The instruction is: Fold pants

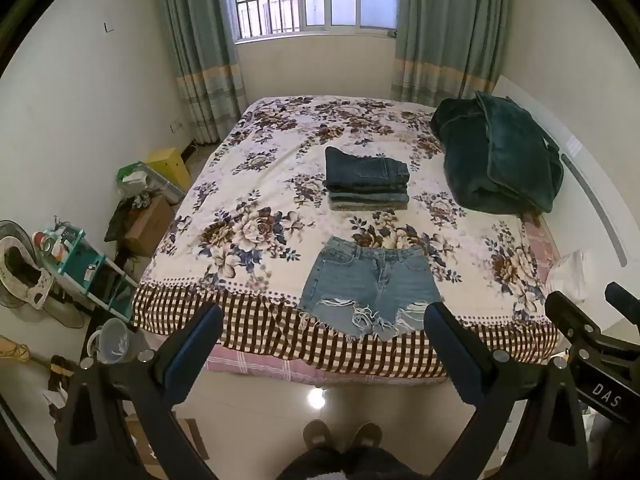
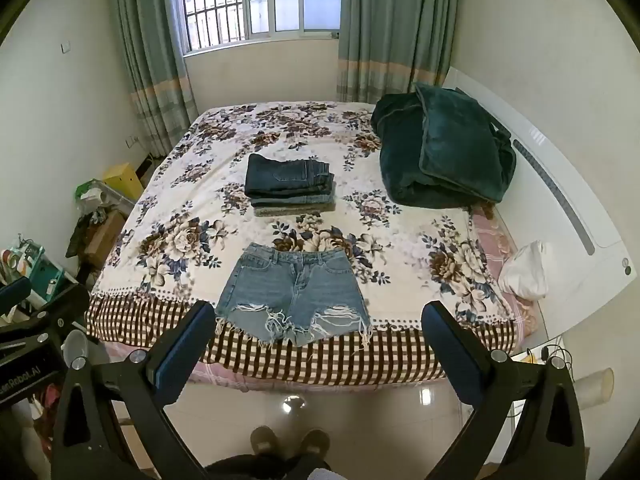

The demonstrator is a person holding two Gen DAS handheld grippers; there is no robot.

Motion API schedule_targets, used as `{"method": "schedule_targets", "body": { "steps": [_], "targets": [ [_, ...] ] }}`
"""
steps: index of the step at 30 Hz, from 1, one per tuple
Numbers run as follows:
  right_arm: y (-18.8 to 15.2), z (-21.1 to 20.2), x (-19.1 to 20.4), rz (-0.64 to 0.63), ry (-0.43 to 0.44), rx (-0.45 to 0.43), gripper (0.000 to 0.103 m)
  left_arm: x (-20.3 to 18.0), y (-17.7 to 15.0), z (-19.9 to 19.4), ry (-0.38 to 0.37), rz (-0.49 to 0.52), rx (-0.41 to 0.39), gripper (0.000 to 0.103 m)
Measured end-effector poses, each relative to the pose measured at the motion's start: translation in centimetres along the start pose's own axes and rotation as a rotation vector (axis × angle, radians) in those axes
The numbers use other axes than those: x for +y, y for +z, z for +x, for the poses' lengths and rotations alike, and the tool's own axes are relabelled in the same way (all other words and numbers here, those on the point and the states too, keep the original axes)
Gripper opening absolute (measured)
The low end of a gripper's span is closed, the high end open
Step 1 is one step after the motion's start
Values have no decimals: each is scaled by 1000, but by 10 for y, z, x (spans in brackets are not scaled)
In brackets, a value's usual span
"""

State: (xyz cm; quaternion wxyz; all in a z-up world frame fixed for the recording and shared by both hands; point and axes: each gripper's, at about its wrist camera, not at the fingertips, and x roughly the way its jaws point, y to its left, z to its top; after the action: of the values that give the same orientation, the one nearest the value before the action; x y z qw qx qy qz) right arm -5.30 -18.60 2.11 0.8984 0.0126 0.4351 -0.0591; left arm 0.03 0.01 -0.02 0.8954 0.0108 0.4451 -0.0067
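Daylight from a barred window is falling across a bedroom whose bed (image 1: 248,240) is wearing a floral cover with a checked border. Light-blue denim shorts (image 1: 370,284) are lying flat and spread near the foot edge, waistband away, frayed hems trailing over the checked border. Beyond them a stack of folded jeans (image 1: 366,179) is sitting mid-bed, and a dark green blanket (image 1: 496,156) is bunched near the headboard. Both tongs are hanging released and empty above the floor, well short of the bed: the left tongs (image 1: 323,320) and the right tongs (image 2: 318,318), jaws spread wide. I am judging the denim light but fairly stiff, likely to hold a crease, with fragile fringe that could snag; gripping the waistband corner and hem corner of one side looks soundest.
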Motion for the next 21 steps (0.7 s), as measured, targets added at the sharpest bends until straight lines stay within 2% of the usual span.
{"method": "schedule_targets", "body": {
  "steps": [19,21],
  "targets": [
    [1,-4,-4,0,-1,2,103,-4,4,4,-7,9,-15,103],
    [1,-5,-5,-1,-1,1,103,-6,7,-6,-12,7,-17,103]
  ]
}}
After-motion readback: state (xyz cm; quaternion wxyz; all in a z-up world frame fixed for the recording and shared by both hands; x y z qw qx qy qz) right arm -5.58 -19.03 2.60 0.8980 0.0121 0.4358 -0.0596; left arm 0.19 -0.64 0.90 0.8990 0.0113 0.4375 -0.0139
